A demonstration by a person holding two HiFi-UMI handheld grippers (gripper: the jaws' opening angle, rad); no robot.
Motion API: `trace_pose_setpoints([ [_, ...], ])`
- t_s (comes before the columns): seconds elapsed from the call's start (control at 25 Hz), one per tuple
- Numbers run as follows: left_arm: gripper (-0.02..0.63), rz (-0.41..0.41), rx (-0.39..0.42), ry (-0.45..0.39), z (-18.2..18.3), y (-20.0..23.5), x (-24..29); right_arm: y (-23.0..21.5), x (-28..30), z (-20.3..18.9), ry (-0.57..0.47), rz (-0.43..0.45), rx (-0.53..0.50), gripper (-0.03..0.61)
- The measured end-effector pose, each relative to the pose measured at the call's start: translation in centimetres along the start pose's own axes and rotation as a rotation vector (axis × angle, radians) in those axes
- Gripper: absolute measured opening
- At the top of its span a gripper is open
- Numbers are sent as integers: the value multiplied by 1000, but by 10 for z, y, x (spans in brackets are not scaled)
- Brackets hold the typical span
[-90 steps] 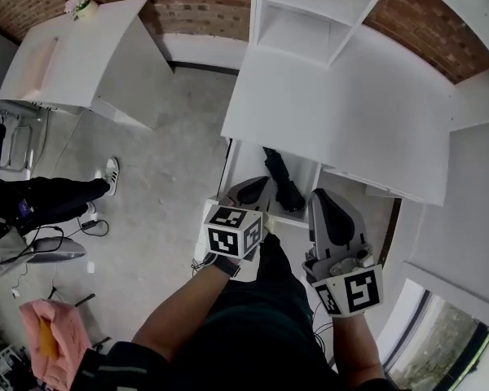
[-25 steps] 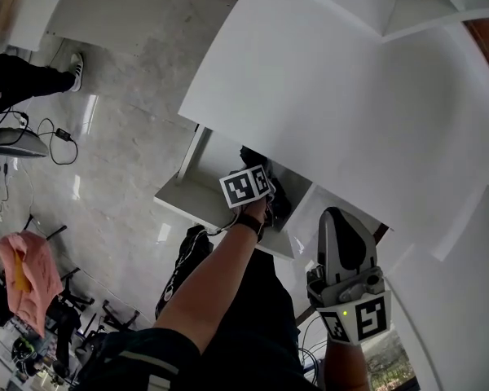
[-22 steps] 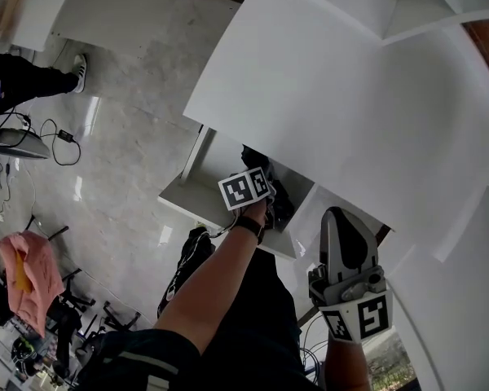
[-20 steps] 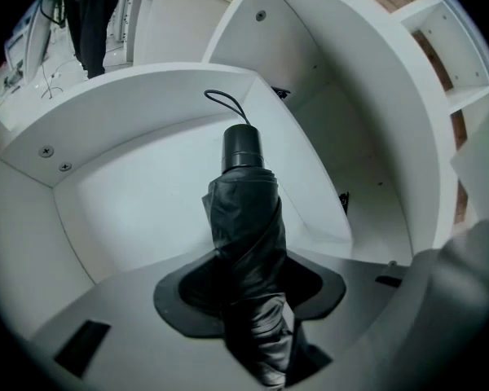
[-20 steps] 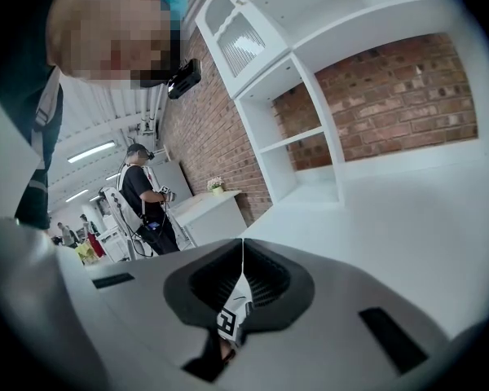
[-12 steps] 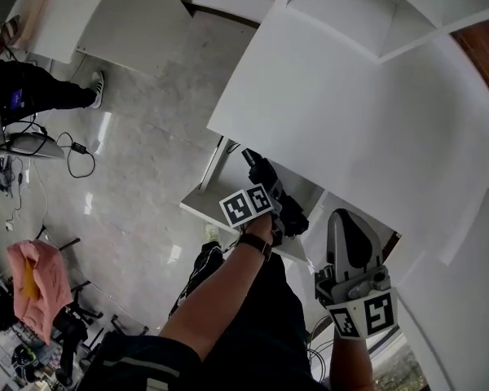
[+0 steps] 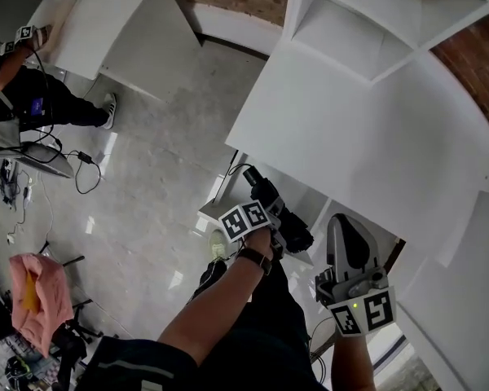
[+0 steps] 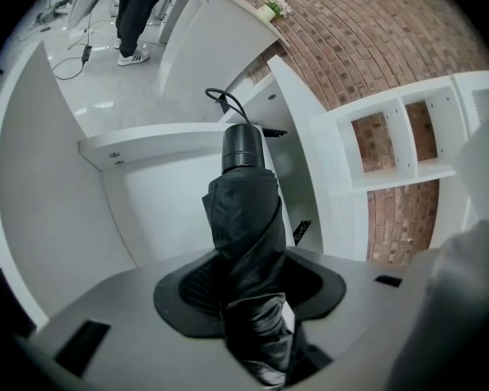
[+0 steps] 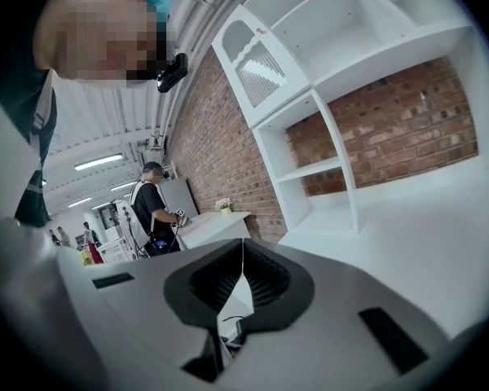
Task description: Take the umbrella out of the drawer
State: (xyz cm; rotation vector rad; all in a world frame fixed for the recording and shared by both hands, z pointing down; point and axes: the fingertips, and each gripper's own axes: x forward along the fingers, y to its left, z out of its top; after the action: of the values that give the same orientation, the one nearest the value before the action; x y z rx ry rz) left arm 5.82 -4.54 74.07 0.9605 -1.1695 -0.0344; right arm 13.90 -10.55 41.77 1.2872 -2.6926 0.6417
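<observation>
A black folded umbrella (image 7: 279,214) is clamped in my left gripper (image 7: 261,222), which is shut on its fabric-wrapped middle. It hangs in the air above the open white drawer (image 7: 216,210) under the desk. In the left gripper view the umbrella (image 8: 244,218) runs up between the jaws, its round handle cap (image 8: 243,147) and strap loop (image 8: 224,100) at the far end, and the drawer's white walls (image 8: 147,145) lie below. My right gripper (image 7: 348,222) hovers to the right of the umbrella. Its pads meet with nothing between them in the right gripper view (image 9: 243,275).
The white desk top (image 7: 367,137) overhangs the drawer, with a white shelf unit (image 7: 367,23) and brick wall behind. Another person (image 7: 33,96) stands at a white table on the far left. Cables (image 7: 81,161) and a pink cloth (image 7: 37,296) lie on the grey floor.
The umbrella lay in the drawer earlier; now my left gripper has lifted it up and clear of the drawer. My right gripper has risen too, staying shut and empty.
</observation>
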Motion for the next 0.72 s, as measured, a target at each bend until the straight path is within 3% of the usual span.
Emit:
trace_pose_setpoints([
  [0.36, 184, -116, 39, -6, 13, -31, -63, 38, -13, 23, -64, -22, 6, 5],
  [0.72, 184, -278, 262, -40, 37, -76, -154, 87, -32, 40, -115, -56, -27, 5],
])
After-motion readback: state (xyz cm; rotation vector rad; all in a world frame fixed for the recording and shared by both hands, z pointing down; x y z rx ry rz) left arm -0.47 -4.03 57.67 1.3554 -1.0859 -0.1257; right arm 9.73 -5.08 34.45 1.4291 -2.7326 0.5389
